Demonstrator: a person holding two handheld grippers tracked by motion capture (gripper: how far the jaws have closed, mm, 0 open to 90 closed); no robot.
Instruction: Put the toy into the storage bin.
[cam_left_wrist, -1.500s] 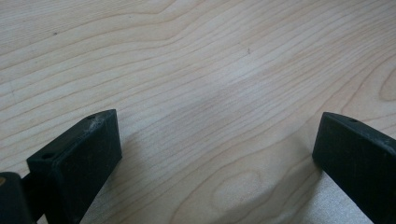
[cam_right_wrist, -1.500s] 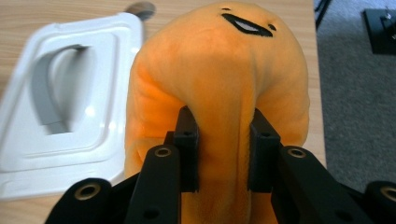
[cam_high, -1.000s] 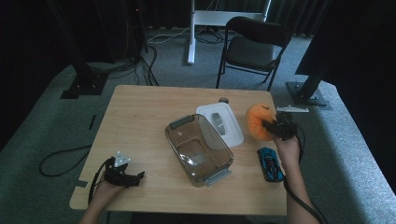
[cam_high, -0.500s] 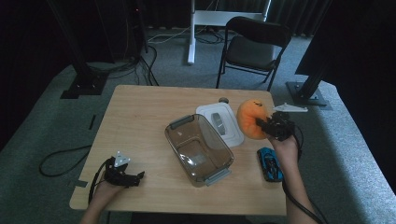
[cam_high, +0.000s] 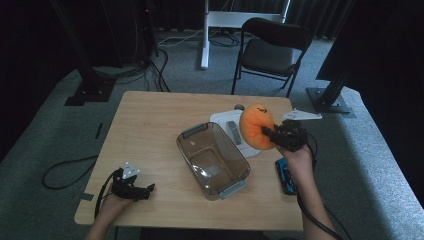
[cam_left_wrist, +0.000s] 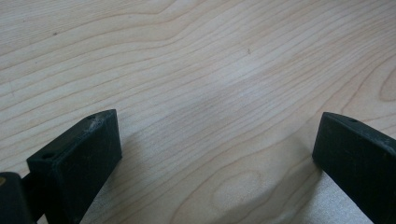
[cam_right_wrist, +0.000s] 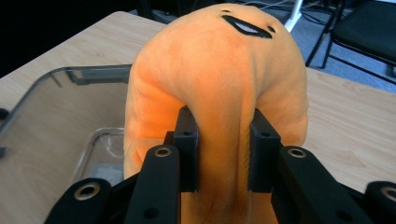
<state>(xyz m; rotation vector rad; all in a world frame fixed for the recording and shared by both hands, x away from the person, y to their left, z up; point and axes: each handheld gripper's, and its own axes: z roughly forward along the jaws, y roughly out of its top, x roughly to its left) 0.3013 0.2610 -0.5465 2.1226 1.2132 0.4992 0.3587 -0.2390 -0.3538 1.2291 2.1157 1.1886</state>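
The right gripper (cam_high: 274, 134) holds the orange plush toy (cam_high: 256, 126) pinched between its jaws, and in the right gripper view a thick fold of the plush (cam_right_wrist: 219, 93) bulges up between the two black jaws, so the grip looks deep rather than on a loose edge. The toy hangs in the air over the white lid (cam_high: 225, 125) that lies toward the far right part of the desk (cam_high: 150, 130), and its long axis stands roughly upright, with the stitched face at the top. The relation that matters is sideways: the clear plastic container (cam_high: 212, 159) sits open near the middle of the desk, just to the left of the toy and a little nearer the person, its long axis running diagonally from far left to near right. In the right gripper view the container's rim (cam_right_wrist: 70, 74) shows beyond and to the left of the plush. The likely move is a short carry leftward and down until the toy is over the open container. A blue object (cam_high: 285, 175) lies by the right edge, beside the right hand. The left gripper (cam_high: 134, 189) rests at the near left corner, its jaws spread wide over bare wood (cam_left_wrist: 210, 93), well apart from the container, so the right hand is clearly nearer.
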